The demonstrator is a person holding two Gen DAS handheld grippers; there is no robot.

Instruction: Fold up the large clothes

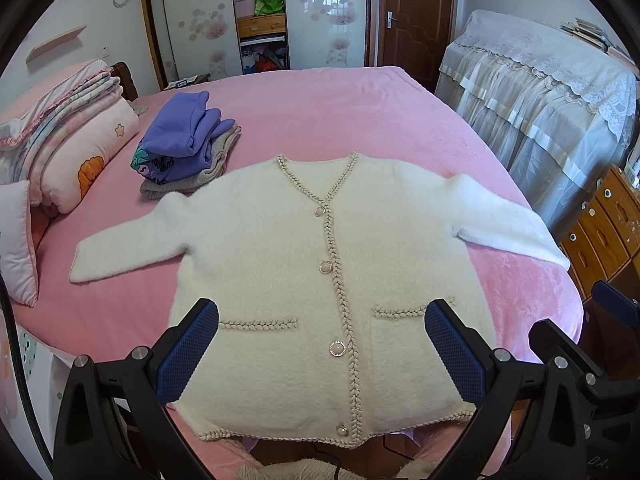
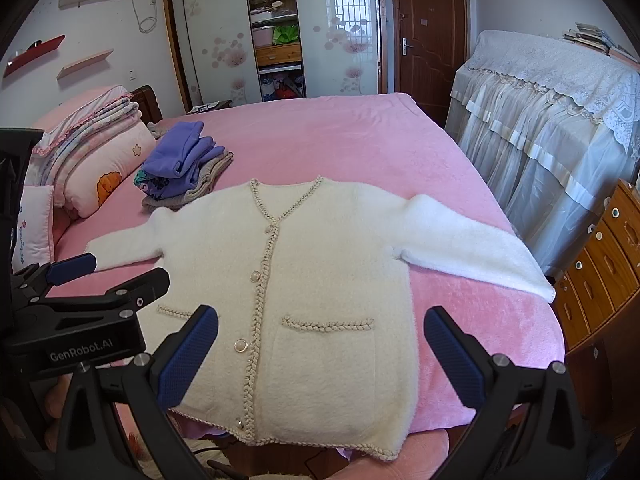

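Observation:
A fluffy cream cardigan (image 1: 280,264) (image 2: 320,264) with braided beige trim and pearl buttons lies flat, front up, on the pink bed (image 1: 340,112) (image 2: 340,140). Both sleeves spread sideways; the right sleeve (image 2: 472,240) reaches the bed's right edge. My left gripper (image 1: 322,344) hovers open above the lower hem, over the two pockets, holding nothing. My right gripper (image 2: 322,350) is open too, above the right pocket (image 2: 328,326) near the hem. The left gripper (image 2: 72,276) shows at the left of the right wrist view, its fingers apart.
A folded pile with a purple garment (image 1: 184,140) (image 2: 184,164) on top sits at the bed's back left, beside pillows and folded quilts (image 1: 68,140). A lace-covered piece of furniture (image 1: 540,100) and a wooden drawer chest (image 1: 608,228) stand right of the bed. A wardrobe and door are behind.

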